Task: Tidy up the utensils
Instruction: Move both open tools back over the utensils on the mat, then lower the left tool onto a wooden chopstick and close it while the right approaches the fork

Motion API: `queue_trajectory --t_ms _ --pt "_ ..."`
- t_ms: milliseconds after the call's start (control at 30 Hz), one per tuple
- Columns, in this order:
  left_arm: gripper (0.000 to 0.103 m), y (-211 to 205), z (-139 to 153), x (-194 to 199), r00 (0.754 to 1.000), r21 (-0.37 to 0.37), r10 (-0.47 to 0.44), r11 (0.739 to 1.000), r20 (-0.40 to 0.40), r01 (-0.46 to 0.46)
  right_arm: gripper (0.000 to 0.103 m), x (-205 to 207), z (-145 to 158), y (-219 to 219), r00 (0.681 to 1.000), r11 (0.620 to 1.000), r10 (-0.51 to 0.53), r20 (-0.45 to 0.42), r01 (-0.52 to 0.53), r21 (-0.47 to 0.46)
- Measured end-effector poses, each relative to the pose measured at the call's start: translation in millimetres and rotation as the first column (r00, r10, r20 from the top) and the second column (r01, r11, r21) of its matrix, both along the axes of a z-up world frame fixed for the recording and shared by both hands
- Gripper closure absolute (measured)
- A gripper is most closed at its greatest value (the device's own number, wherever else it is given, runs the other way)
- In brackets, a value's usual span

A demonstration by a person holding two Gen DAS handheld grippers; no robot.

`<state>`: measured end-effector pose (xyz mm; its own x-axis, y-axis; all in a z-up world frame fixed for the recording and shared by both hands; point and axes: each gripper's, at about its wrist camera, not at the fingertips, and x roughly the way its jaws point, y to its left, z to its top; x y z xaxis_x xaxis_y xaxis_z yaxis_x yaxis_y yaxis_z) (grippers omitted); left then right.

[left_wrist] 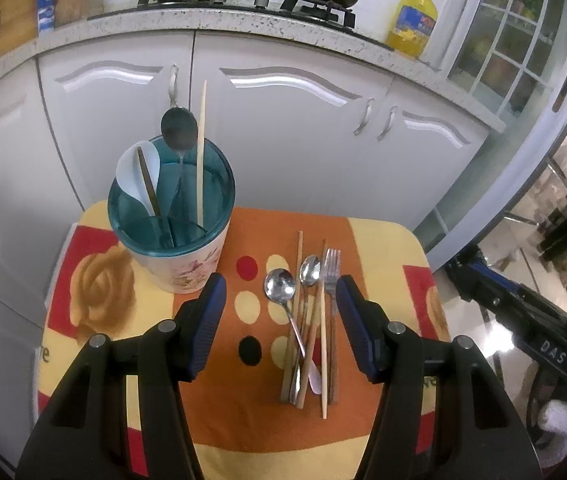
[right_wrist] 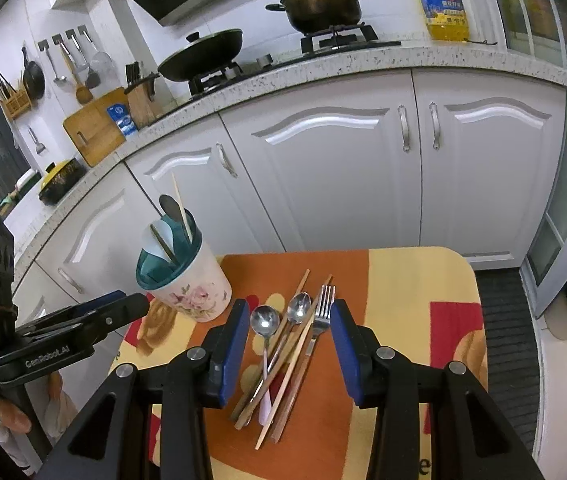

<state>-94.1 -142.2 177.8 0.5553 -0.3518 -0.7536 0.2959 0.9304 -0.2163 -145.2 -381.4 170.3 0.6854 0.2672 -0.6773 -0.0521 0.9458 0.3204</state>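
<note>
Both claws hang open and empty over the bench (left_wrist: 383, 236), the left claw (left_wrist: 281, 300) spread a little wider than the right claw (right_wrist: 289, 322). A loose pile of spoons (left_wrist: 281, 286), a fork (left_wrist: 331, 266) and chopsticks (left_wrist: 323, 360) lies on the bench's near right part. The holder (left_wrist: 171, 216) stands upright at far left, already holding spoons and chopsticks.
</note>
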Motion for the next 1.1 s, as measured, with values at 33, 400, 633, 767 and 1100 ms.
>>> queue_trajectory --t_ms 33,400,633,767,1100 --pt "0.046 0 -2 1 1.000 0.004 0.002 1.000 -0.002 -0.002 0.063 1 -3 2 1.000 1.000 0.015 -0.011 -0.015 -0.007" --pt "0.046 12 -26 13 0.999 -0.047 0.006 0.999 -0.048 -0.008 0.075 15 -30 9 0.999 0.999 0.034 -0.038 -0.034 0.002" --pt "0.046 23 -54 18 0.992 -0.054 0.005 0.998 -0.130 -0.012 0.079 43 -90 12 0.987 0.998 0.046 -0.154 -0.040 0.044" --pt "0.046 17 -74 18 0.984 -0.033 -0.004 0.999 -0.179 -0.002 0.079 63 -118 18 0.975 0.997 0.067 -0.213 -0.058 0.045" --pt "0.046 -16 -105 29 0.972 0.004 -0.043 0.999 -0.233 0.045 0.079 86 -155 16 0.956 0.998 0.064 -0.286 -0.063 0.012"
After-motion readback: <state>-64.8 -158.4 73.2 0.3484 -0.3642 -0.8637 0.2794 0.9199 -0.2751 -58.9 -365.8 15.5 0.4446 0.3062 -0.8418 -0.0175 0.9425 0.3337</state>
